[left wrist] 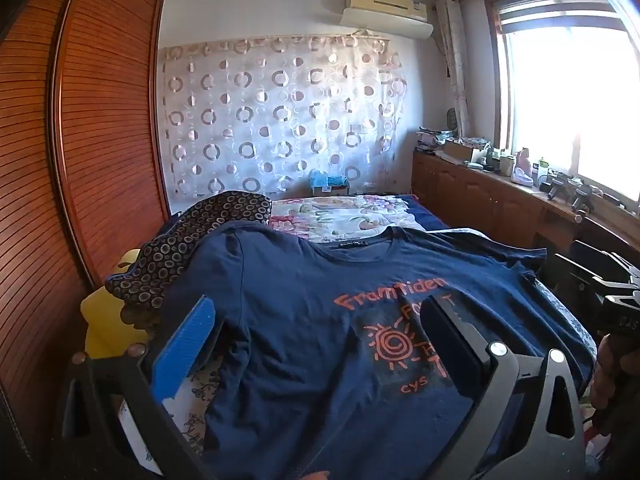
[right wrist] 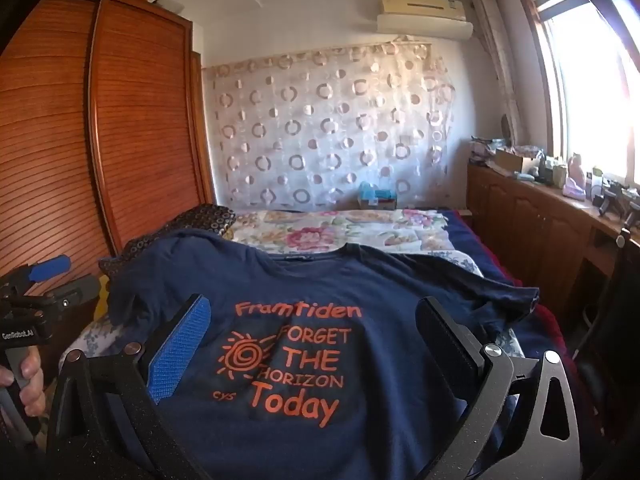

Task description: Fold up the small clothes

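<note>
A navy T-shirt [left wrist: 304,292] [right wrist: 384,288] with orange print lies spread face up on the bed, collar toward the far wall, sleeves out to both sides. My left gripper [left wrist: 320,312] hovers above its left half, jaws wide open, nothing between them. My right gripper [right wrist: 316,312] stands open over the printed chest, also holding nothing. In the right wrist view the left gripper [right wrist: 44,276] shows at the left edge with a hand on its handle. Part of the right gripper's body [left wrist: 616,304] shows at the right edge of the left wrist view.
A dark ring-patterned cloth [left wrist: 192,240] [right wrist: 200,220] lies at the shirt's left shoulder over something yellow [left wrist: 104,320]. A floral bedspread [left wrist: 344,216] [right wrist: 340,228] covers the far bed. A wooden wardrobe [left wrist: 80,140] stands left; a cluttered wooden sideboard [left wrist: 500,196] runs under the window on the right.
</note>
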`<act>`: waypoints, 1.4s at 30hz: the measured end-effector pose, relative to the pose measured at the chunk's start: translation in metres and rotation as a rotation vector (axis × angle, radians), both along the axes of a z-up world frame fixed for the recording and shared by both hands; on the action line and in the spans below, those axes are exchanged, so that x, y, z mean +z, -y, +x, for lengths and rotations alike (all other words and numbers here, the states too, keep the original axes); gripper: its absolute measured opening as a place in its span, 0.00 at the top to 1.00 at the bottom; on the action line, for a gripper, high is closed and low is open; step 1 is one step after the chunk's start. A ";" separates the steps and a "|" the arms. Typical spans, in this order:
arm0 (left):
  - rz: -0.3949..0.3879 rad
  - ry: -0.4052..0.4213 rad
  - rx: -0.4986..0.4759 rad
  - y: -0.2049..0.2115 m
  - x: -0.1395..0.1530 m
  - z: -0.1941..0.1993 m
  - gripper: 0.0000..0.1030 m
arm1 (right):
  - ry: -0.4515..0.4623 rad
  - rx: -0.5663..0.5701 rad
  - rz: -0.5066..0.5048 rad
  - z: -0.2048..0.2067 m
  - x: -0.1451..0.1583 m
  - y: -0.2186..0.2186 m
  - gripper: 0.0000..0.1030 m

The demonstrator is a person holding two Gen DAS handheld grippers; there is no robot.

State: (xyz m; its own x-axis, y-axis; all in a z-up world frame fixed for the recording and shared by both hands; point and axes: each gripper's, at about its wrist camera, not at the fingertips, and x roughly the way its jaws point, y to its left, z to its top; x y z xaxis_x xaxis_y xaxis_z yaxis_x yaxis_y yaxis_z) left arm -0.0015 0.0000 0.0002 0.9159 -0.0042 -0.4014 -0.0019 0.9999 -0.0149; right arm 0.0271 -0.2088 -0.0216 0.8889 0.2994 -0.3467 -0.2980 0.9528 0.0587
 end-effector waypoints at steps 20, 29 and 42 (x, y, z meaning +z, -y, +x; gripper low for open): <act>0.017 0.009 0.011 0.004 0.005 -0.005 0.00 | 0.004 0.000 -0.003 -0.001 -0.001 -0.002 0.00; 0.019 0.015 0.011 0.004 0.007 -0.006 0.00 | 0.005 0.001 0.000 -0.001 0.000 -0.003 0.00; 0.023 0.018 0.014 0.004 0.010 -0.008 0.00 | 0.006 0.002 0.001 -0.003 0.000 -0.003 0.00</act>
